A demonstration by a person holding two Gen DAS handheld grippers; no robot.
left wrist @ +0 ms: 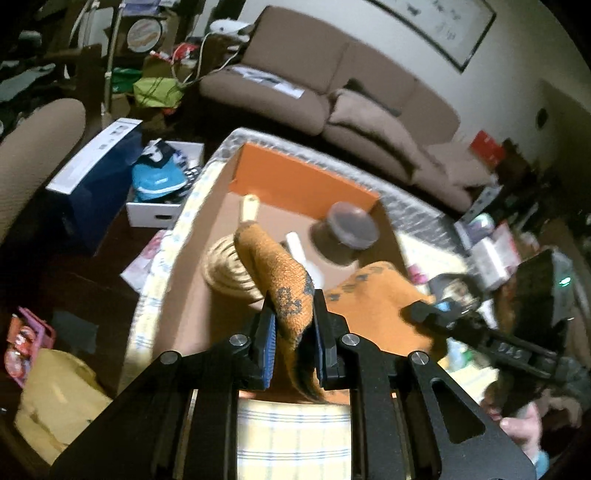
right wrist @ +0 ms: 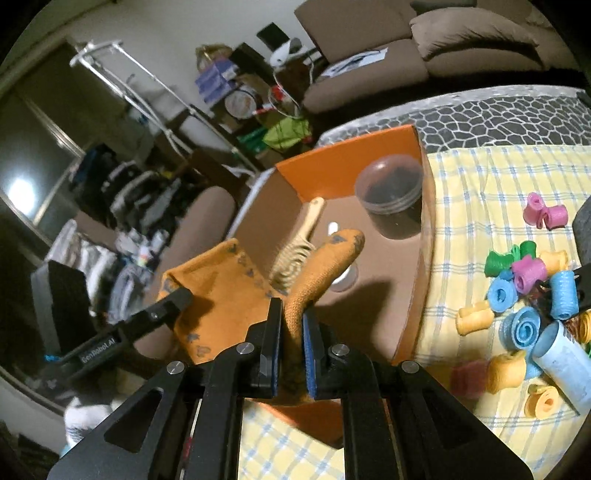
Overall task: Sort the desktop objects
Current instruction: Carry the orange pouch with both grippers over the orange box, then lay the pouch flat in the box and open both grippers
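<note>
We hold the orange cloth (left wrist: pixel 291 291) over the box (left wrist: pixel 306 177), left tongs (left wrist: pixel 292 295) and right tongs (right wrist: pixel 293 314) both clamped on it.

A brown sofa (left wrist: pixel 332 85) is standing against a pale wall (left wrist: pixel 517 66), and a long framed picture (left wrist: pixel 439 26) is hanging above it. Loose cushions (left wrist: pixel 369 114) are lying on its seat. The floor (left wrist: pixel 110 266) is looking dark, and boxes (left wrist: pixel 96 177) and bags are crowding it. In the right wrist view a metal rack (right wrist: pixel 147 96) is leaning near a dark window (right wrist: pixel 33 173), where a round light (right wrist: pixel 20 190) is reflecting.
</note>
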